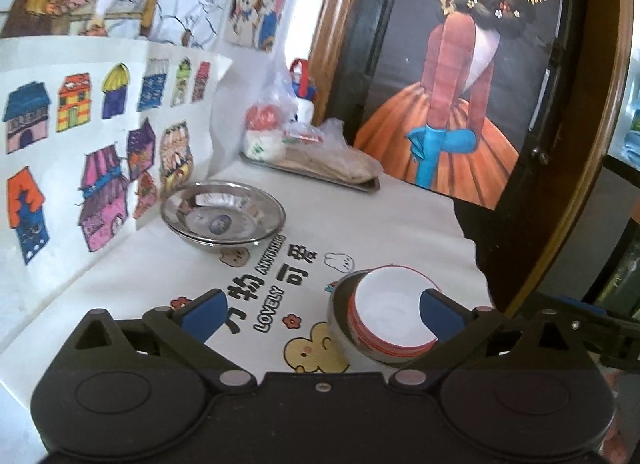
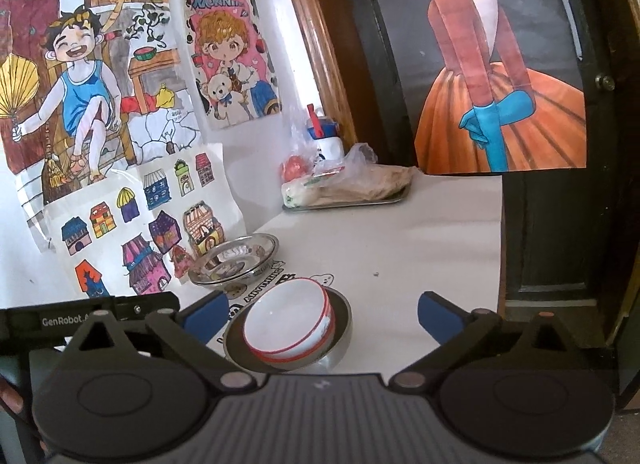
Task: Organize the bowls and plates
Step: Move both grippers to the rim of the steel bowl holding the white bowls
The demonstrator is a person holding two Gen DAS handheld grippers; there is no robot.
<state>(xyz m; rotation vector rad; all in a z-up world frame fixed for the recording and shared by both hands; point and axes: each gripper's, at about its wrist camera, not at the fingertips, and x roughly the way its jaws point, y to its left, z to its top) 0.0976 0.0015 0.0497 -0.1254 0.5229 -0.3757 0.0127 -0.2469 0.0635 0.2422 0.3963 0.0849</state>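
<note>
At lower centre of the right-wrist frame, the nested bowls [image 2: 290, 328] sit left of centre between the right hand-held gripper [image 2: 322, 318] fingers, spread wide and empty. The left hand-held gripper [image 1: 322, 318], likewise spread, has them at its right fingertip.

Stacked bowls and steel plates on the printed white cloth

White bowls [image 2: 289, 318] with red rims sit nested one inside another, tilted, inside a steel bowl [image 2: 340, 328] that stands on the cloth near the front. The white bowls lean toward one side of the steel bowl, their open mouths showing plain white insides. Farther back, near the wall of drawings, shiny steel plates [image 1: 223, 216] rest stacked and upright, shallow and round, with a small sticker in the middle of the top one; they stand well apart from the bowls.
</note>
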